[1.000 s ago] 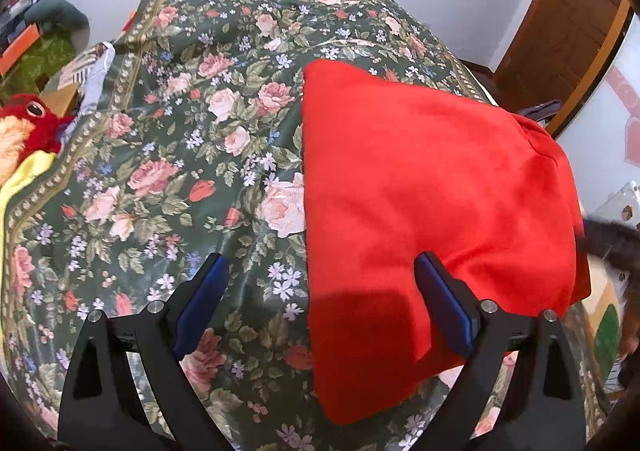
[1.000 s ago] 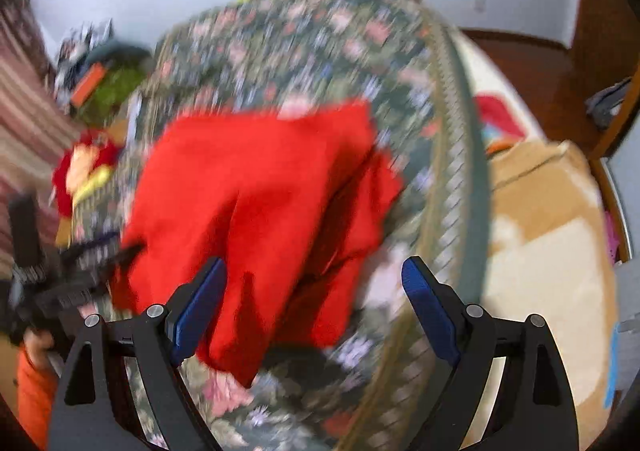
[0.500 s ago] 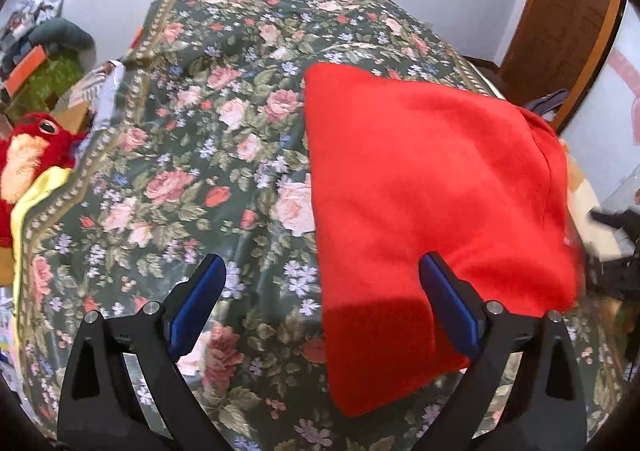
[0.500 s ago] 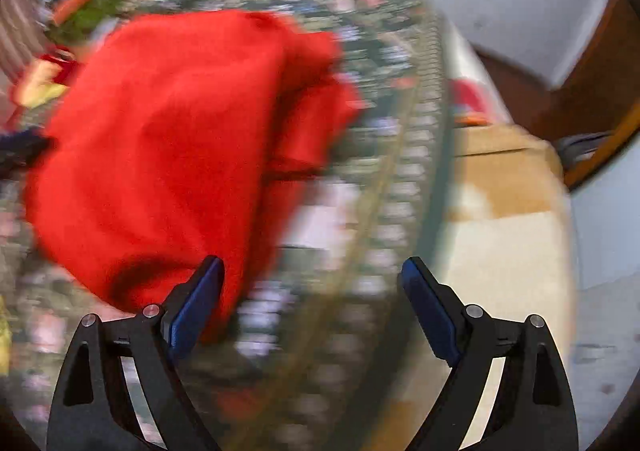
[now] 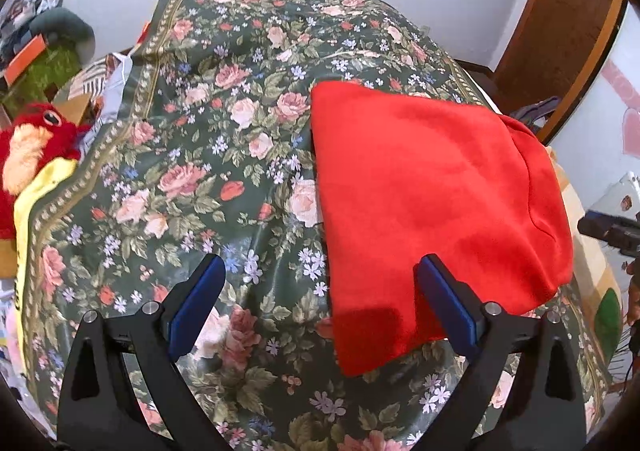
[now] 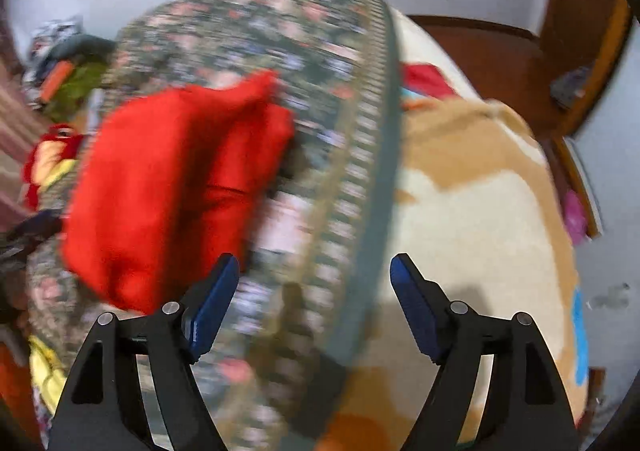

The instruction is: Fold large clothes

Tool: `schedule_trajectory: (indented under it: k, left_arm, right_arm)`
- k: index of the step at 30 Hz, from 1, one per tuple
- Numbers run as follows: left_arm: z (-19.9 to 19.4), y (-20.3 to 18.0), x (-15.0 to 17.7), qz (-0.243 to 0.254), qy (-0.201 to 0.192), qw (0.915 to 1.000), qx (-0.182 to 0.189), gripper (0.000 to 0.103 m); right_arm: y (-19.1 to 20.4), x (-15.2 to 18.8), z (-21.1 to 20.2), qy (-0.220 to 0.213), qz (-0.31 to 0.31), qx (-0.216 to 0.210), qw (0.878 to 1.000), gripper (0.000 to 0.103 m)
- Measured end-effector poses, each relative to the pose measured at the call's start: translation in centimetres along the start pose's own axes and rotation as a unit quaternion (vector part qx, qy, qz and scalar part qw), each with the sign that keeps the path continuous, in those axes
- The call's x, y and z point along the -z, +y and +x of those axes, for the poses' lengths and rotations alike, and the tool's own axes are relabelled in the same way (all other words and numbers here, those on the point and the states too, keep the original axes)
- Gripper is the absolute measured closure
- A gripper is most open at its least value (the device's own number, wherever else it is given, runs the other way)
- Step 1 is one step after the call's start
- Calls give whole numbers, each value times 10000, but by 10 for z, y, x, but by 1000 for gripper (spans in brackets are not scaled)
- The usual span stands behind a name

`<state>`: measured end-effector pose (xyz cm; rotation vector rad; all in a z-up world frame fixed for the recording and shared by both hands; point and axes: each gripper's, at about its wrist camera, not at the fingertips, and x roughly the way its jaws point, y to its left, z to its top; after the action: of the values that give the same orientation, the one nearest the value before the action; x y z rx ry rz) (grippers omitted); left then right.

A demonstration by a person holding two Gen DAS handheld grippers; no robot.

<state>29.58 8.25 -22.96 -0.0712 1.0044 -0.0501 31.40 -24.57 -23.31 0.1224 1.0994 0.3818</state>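
Observation:
A red garment (image 5: 432, 203) lies folded into a flat block on the right half of a bed with a dark floral cover (image 5: 200, 171). My left gripper (image 5: 320, 303) is open and empty, hovering above the garment's near left corner. In the blurred right wrist view the same red garment (image 6: 172, 187) lies left of centre. My right gripper (image 6: 314, 299) is open and empty, above the floral cover's bordered edge (image 6: 360, 179), to the right of the garment. The right gripper's tip also shows at the far right of the left wrist view (image 5: 608, 231).
A red and yellow plush toy (image 5: 28, 155) and piled clutter (image 5: 44, 51) sit left of the bed. A cream and tan blanket (image 6: 480, 219) lies beyond the cover's right edge. A brown wooden door (image 5: 560, 19) stands at the back right.
The left gripper has pulled back and risen slightly, both grippers staying open. The right gripper has swung fast, and now points at the cover's edge and the blanket.

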Motion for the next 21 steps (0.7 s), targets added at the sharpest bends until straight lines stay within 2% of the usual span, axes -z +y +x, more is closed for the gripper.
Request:
schedule_trajectory:
  k: [1, 4, 8, 10, 14, 15, 17, 21]
  left_arm:
    - [-1, 0, -2, 8, -8, 10000, 36, 5]
    - [-2, 4, -8, -74, -36, 9996, 279, 5]
    - [18, 16, -21, -450, 270, 9944, 917, 5]
    - [36, 23, -25, -702, 565, 9879, 1263, 5]
    - [80, 34, -28, -1265, 1168, 9630, 2072, 5]
    - [85, 35, -28, -1336, 1216, 9587, 2197, 5]
    - [101, 38, -32, -1550, 1324, 9443, 2584, 5]
    - [119, 35, -42, -1669, 1427, 9321, 2881, 4]
  right_arm:
    - [8, -4, 2, -26, 20, -206, 9998, 17]
    - [23, -9, 13, 5, 159, -669, 9976, 17]
    - [26, -7, 36, 356, 617, -1139, 9909, 17]
    - [23, -12, 48, 492, 827, -1212, 9880, 17]
    - [6, -14, 73, 792, 1415, -1392, 9769, 17]
    - [3, -15, 76, 841, 1521, -1487, 9735, 16]
    - [2, -21, 80, 765, 1508, -1543, 9735, 14]
    - [13, -30, 84, 721, 1252, -1608, 9764, 14]
